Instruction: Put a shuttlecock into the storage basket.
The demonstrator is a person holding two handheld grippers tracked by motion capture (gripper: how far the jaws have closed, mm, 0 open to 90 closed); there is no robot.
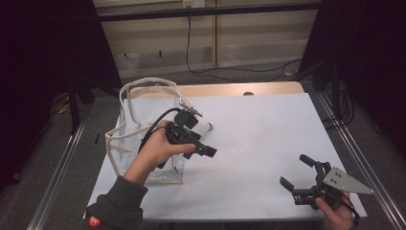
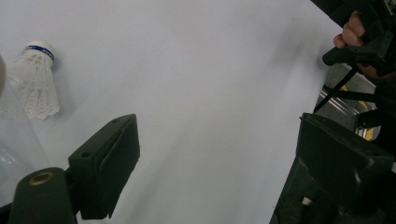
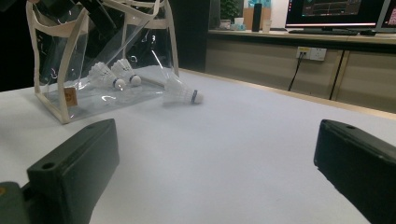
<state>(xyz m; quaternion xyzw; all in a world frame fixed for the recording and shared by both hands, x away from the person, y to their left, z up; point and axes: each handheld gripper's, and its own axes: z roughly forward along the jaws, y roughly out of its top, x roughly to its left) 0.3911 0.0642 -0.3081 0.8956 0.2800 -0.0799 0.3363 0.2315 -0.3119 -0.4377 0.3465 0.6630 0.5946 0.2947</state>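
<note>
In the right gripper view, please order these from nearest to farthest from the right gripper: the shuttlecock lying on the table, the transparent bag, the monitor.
1. The shuttlecock, loose on the white table, just outside the bag.
2. The transparent bag, at upper left, holding two more shuttlecocks; its front corner is too close to call against the first.
3. The monitor, far back at upper right.

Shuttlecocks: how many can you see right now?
3. Two shuttlecocks lie inside the clear bag; one shuttlecock lies on the table beside it. Others may be hidden.
</note>
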